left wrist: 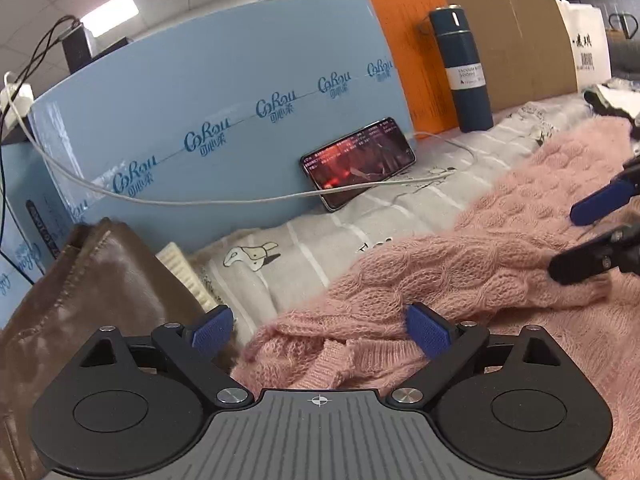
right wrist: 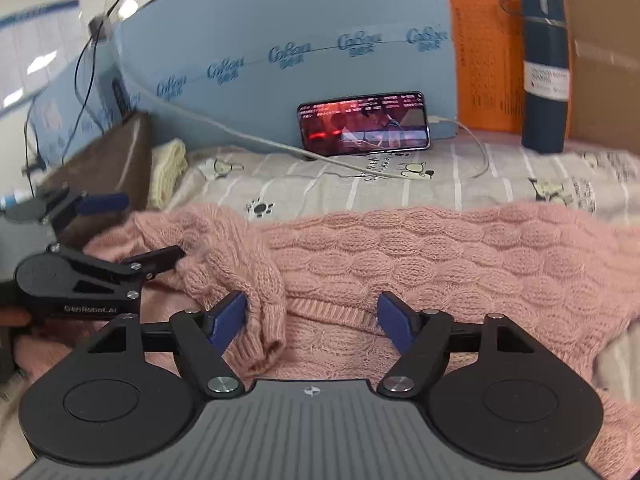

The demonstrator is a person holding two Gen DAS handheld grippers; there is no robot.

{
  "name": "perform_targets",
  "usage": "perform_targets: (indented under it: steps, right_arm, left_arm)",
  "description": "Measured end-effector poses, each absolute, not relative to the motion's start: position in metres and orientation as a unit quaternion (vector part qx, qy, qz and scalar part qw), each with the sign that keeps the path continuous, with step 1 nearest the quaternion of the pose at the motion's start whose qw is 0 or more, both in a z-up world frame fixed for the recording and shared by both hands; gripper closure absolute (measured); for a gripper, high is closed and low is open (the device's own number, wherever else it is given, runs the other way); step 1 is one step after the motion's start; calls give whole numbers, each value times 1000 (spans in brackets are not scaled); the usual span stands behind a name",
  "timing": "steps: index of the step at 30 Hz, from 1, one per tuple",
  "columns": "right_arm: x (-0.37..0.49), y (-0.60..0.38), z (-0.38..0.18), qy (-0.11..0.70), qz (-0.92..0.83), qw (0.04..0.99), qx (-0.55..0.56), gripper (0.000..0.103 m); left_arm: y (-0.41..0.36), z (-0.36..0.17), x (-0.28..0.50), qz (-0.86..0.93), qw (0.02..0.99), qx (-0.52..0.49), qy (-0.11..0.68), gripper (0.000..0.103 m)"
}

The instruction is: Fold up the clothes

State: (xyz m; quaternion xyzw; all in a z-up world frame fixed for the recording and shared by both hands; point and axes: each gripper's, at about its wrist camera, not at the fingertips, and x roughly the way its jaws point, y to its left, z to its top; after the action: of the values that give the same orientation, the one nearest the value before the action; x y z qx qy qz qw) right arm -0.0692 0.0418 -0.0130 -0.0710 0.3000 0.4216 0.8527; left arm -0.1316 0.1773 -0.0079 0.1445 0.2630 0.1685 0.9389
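A pink cable-knit sweater [left wrist: 500, 216] [right wrist: 440, 256] lies spread on a grey printed sheet [left wrist: 320, 232] [right wrist: 400, 184]. One sleeve [left wrist: 460, 272] [right wrist: 232, 248] is folded across its body. My left gripper [left wrist: 319, 328] stands wide open over the sweater's near edge, with nothing pressed between its pads; it also shows at the left of the right wrist view [right wrist: 148, 232]. My right gripper [right wrist: 312, 316] is open just above the sweater. The sleeve's ribbed cuff [right wrist: 268, 332] lies loose beside its left pad. In the left wrist view the right gripper [left wrist: 576, 236] hovers at the sleeve's end.
A phone [left wrist: 358, 160] [right wrist: 364, 122] with a lit screen leans on a blue box [left wrist: 200, 112], its white cable [left wrist: 200, 200] trailing over the sheet. A dark blue bottle [left wrist: 464, 68] [right wrist: 546, 68], an orange board and cardboard stand behind. A brown leather bag [left wrist: 92, 288] sits left.
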Motion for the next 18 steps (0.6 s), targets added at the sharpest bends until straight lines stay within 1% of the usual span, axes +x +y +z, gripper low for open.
perform_targets:
  steps: [2,5,6,9,12,18]
  right_arm:
    - [-73,44,-13,290,420,856,-82,28]
    - [-76,22,3,264,433,861,-41,28]
    - [-78,12,10,252,438,862,-25,26]
    - [-92,-27,27,202,461,864,-7,12]
    - [-105,-72,31,176,476,861,-23,3]
    - [-125,-152,21,193,426,878,-100,1]
  left_arm:
    - [176,-2,-139,177,943,145,241,7]
    - [172,17,-164,177,958,135,179,7]
    - [168,21,-176,161,965,132,159,7]
    - [151,31,-215,91,981,132,105,7]
    - [124,26,-247,21,979,168,112,6]
    - [75,-2,-276,-50,940,269,202,6]
